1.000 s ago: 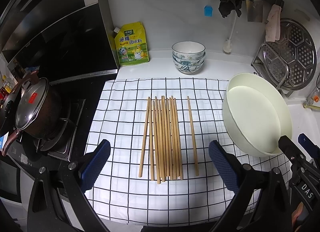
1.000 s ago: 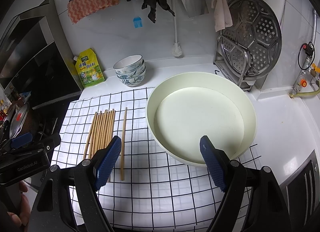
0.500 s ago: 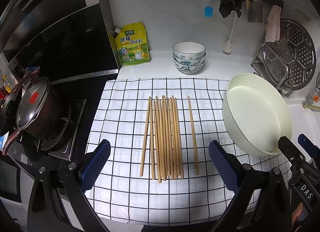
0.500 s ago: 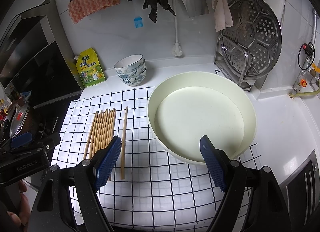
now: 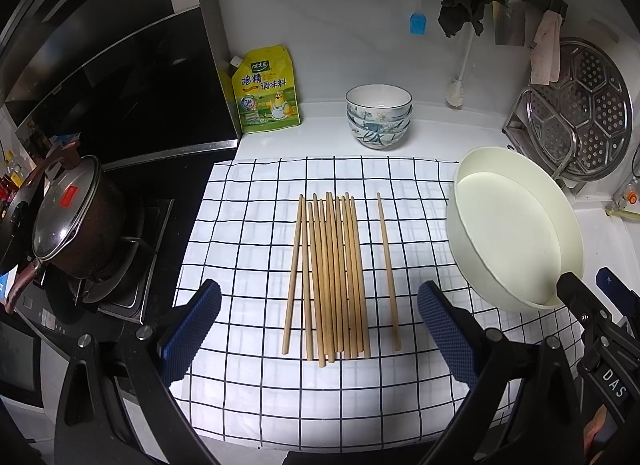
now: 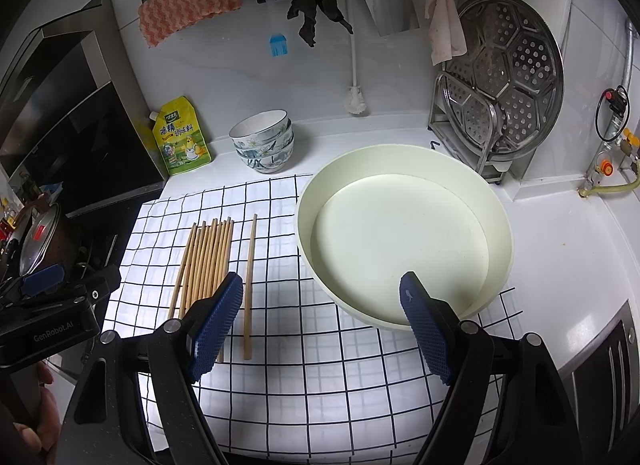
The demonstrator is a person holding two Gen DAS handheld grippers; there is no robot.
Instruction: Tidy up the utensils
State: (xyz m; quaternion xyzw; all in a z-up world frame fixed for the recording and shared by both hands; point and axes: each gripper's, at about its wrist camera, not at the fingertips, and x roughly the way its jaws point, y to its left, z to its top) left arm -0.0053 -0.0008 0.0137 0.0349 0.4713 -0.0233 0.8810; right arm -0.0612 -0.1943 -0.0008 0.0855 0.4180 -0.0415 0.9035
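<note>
Kitchen counter, white worktop with white tiled wall behind. A white cloth with black grid lines covers the middle of the counter. On it lies a bundle of wooden chopsticks, packed side by side, tips pointing to the wall; one single chopstick lies apart just right of the bundle, roughly parallel. Right of that sits a big cream round basin, its near edge on the cloth, nothing in it.

Left gripper hovers low over the cloth's near edge, jaws spread wide, holding nothing; the chopsticks' near ends fall between its blue pads. Right gripper is also spread wide and holds nothing, left pad near the single chopstick's near end, right pad over the basin's near rim.

At the back: a stack of patterned bowls on the worktop, a yellow seasoning pouch leaning at the wall. Wall rail above carries a pink cloth, a blue brush, a dark rag. Right corner: a metal rack with a perforated steamer tray stood upright. Left side: black gas hob with a lidded dark pot, dark hood panel above it.
</note>
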